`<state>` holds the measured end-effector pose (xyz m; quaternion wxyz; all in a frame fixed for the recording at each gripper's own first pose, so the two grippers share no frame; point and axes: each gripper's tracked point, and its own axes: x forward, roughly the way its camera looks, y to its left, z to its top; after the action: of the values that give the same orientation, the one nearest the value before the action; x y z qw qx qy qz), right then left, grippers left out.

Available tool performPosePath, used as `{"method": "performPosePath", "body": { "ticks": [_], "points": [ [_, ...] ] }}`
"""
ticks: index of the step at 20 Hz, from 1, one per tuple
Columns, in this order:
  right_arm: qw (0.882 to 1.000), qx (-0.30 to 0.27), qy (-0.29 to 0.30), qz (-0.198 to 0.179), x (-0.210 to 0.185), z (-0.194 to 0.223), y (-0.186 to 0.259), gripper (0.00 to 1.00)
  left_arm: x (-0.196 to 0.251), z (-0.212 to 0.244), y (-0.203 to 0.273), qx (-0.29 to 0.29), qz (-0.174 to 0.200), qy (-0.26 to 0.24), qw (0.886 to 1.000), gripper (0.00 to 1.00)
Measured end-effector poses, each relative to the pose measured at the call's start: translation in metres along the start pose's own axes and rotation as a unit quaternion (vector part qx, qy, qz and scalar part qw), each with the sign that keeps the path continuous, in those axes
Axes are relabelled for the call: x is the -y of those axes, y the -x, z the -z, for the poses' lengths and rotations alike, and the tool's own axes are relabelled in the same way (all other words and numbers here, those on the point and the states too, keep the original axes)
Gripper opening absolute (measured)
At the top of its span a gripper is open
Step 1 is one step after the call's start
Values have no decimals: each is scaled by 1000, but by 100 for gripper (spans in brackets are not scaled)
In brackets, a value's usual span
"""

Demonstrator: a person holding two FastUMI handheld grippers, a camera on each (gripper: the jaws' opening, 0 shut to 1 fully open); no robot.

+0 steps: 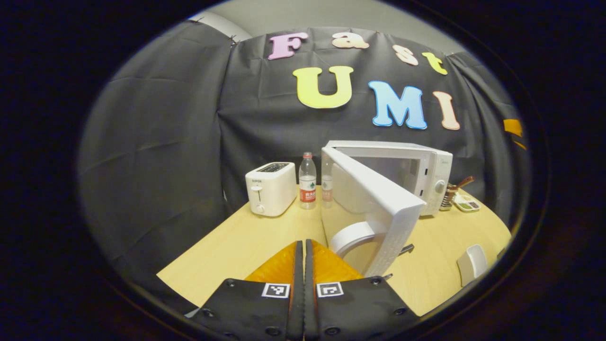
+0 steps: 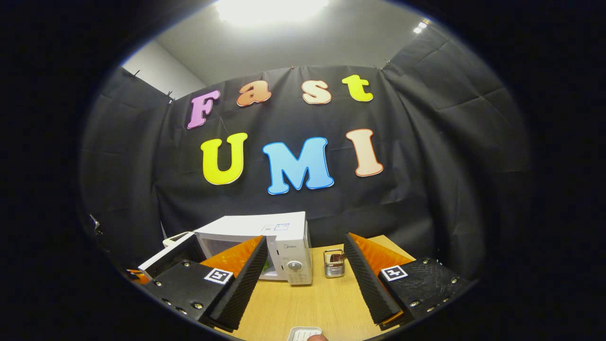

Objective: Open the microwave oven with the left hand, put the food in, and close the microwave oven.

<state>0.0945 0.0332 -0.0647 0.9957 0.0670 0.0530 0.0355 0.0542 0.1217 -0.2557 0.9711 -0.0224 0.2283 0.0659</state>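
**One microwave door swung open, both my claws empty**

One microwave oven (image 1: 426,175) sits at the back of the wooden table (image 1: 246,241), against the black cloth wall, and its door (image 1: 374,203) stands wide open, swung out toward my left claw (image 1: 303,258). That claw hovers low over the table just in front of the door's free edge, its two fingers pressed together with nothing between them. In the right gripper view, the same oven (image 2: 284,241) shows its control panel and dial, with the open door (image 2: 165,258) off to the left. My right claw (image 2: 305,279) hangs spread wide, holding nothing. A white tray (image 2: 303,334) lies on the table just below it, at the near edge; what it holds I cannot tell.

Beside the oven stand two water bottles (image 1: 307,182), and left of them a white toaster (image 1: 271,188). On the oven's other side sits a metal rack (image 2: 334,263).
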Motion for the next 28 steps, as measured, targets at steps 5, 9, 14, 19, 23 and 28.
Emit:
{"method": "performPosePath", "body": {
  "ticks": [5,9,14,19,23,28],
  "points": [
    [1000,-9,11,2,30,4,16,98,49,-1,2,2,24,-4,1000,7],
    [1000,-14,14,4,50,6,24,98,90,-3,-4,-2,48,-7,999,7],
    [999,-14,27,22,72,3,28,98,131,-16,-17,4,80,-29,996,7],
    [998,-16,20,49,83,0,27,98,169,-32,-38,9,126,-39,991,7],
    [997,-13,30,69,84,-5,20,98,200,-40,-58,10,166,-45,985,7],
    [995,-10,41,94,84,-9,19,98,228,-51,-84,8,206,-46,977,7]
  ]
}}
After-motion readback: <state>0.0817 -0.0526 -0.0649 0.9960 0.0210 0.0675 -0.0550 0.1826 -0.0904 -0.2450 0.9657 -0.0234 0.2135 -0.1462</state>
